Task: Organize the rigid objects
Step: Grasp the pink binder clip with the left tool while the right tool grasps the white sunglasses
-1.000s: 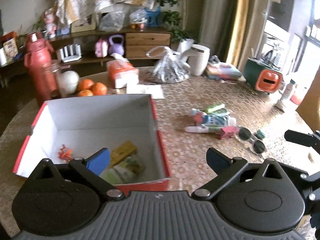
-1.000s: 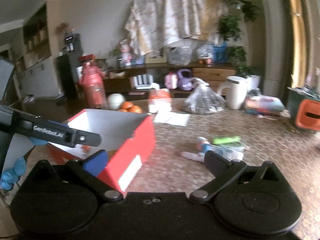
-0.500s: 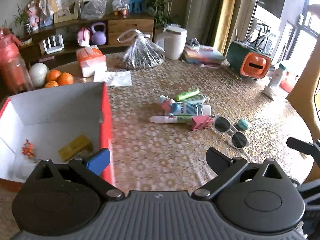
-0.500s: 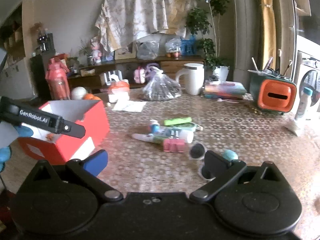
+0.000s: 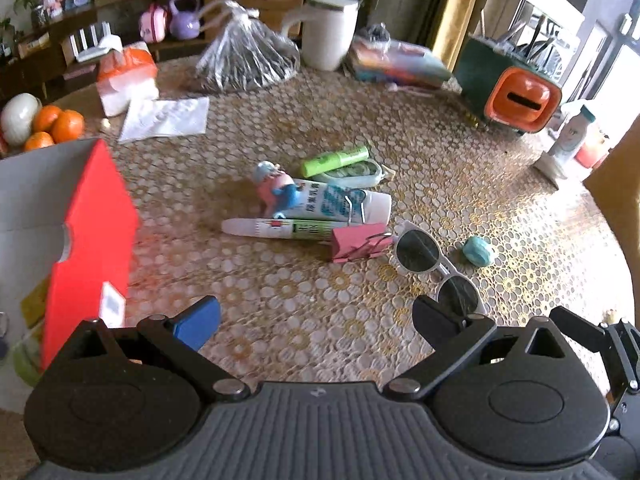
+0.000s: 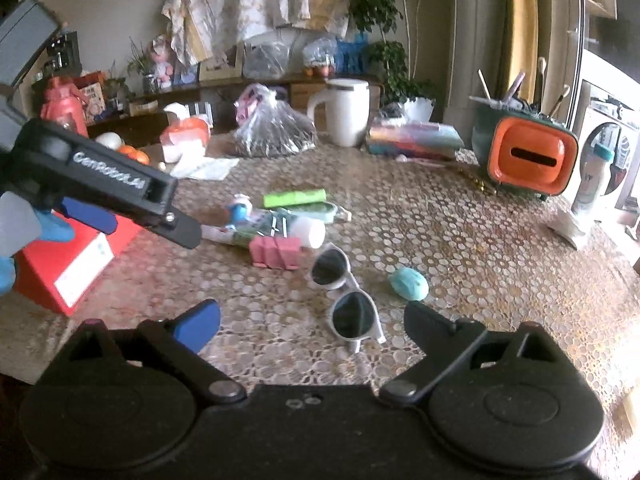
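While both grippers hovered empty, we noted the white-framed sunglasses [image 6: 347, 295] with dark round lenses lying on the table [image 6: 460, 240] beside a pink binder clip [image 6: 276, 252]; left gripper [image 5: 316, 320] spread wide, right gripper [image 6: 312, 320] narrowing slightly.

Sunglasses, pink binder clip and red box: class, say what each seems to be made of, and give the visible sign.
Sunglasses: probably glossy white plastic frame with dark tinted lenses; smooth moulded rims.
Pink binder clip: likely painted sheet metal with bare wire handles that glint silver.
Red box: apparently cardboard, matte red outside, white inside; thin flat walls with a cut thumb notch.
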A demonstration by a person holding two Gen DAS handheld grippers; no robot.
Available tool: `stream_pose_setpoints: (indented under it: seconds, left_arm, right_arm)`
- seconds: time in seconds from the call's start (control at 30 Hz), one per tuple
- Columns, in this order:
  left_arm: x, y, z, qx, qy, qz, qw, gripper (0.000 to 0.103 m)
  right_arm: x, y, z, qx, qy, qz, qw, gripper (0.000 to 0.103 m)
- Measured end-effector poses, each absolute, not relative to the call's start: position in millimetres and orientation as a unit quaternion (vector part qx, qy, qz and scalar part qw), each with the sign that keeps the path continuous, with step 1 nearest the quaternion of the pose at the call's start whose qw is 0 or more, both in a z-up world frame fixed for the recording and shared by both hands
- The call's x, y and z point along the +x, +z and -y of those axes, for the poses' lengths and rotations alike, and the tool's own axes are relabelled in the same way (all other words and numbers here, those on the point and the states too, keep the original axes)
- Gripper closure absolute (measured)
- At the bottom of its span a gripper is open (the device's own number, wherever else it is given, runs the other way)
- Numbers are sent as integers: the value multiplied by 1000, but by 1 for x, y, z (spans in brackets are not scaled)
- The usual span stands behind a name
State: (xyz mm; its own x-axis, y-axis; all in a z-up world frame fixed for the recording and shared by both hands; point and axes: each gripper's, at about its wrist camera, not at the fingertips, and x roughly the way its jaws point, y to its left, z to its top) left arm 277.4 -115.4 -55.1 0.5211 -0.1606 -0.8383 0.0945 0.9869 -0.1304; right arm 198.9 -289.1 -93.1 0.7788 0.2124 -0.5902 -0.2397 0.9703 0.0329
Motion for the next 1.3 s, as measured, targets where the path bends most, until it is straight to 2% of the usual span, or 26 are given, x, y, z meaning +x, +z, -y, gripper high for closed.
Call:
stream_pose_setpoints:
  seconds: [0.43, 0.5, 0.77, 1.0, 1.03, 1.3]
  left_arm:
    - [344, -91, 162, -7, -48, -529, 847, 0]
    - [351, -96, 165, -10, -42, -533, 845, 0]
    - [367, -115, 168, -25, -31, -548, 836, 1]
    - [378, -121, 165, -49, -24, -549, 834, 1]
    - [379, -121, 166, -50, -25, -549, 834, 2]
    - [382, -128, 170, -48, -31, -553, 831, 29]
  right_arm:
    - [263, -125, 294, -17, 118, -348, 930, 12]
    - [268, -129, 295, -16, 117, -352, 928, 18]
    - [286, -139, 295, -15, 121, -364, 923, 24]
    - [297, -147, 288, -23, 124, -374, 919, 38]
    - [298, -149, 288, -24, 125, -376, 918, 40]
    - [303, -151, 287, -30, 119, -374, 919, 52]
